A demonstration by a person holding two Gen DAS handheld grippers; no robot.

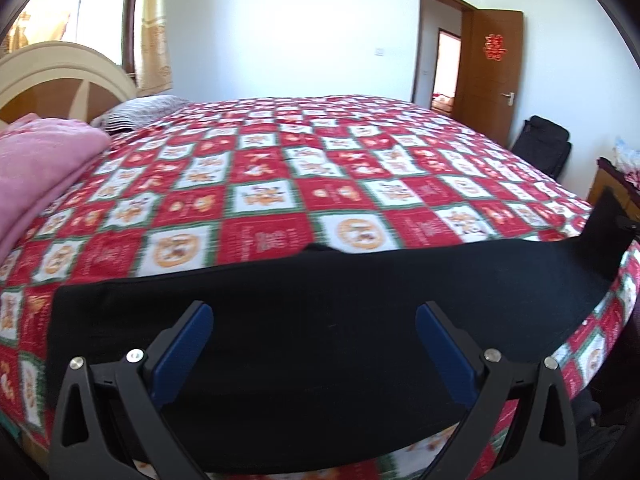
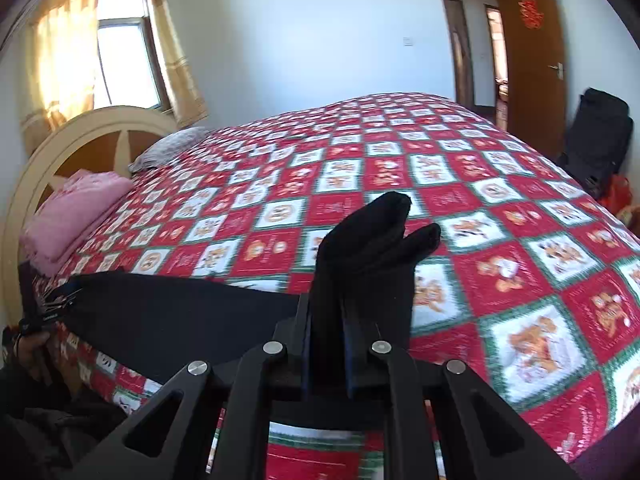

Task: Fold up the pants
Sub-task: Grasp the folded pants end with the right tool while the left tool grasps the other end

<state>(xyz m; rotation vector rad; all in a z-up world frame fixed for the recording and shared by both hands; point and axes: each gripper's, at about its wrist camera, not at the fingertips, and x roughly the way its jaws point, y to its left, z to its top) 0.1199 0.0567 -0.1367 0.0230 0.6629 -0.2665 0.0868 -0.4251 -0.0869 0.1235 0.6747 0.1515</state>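
Black pants (image 1: 320, 300) lie stretched in a long band along the near edge of the bed. My left gripper (image 1: 314, 320) is open, its blue-padded fingers (image 1: 188, 348) spread above the left part of the pants, holding nothing. My right gripper (image 2: 328, 320) is shut on the pants' right end; a bunch of black cloth (image 2: 372, 248) sticks up out of its jaws. The rest of the pants (image 2: 180, 304) runs away to the left in the right wrist view. The right gripper shows faintly at the far right edge of the left wrist view (image 1: 626, 224).
The bed has a red, white and green checked quilt (image 1: 280, 184). A pink folded blanket (image 1: 44, 160) and a striped pillow (image 1: 140, 110) lie by the cream headboard (image 1: 60, 76). A black bag (image 1: 544, 148) stands by the open wooden door (image 1: 492, 72).
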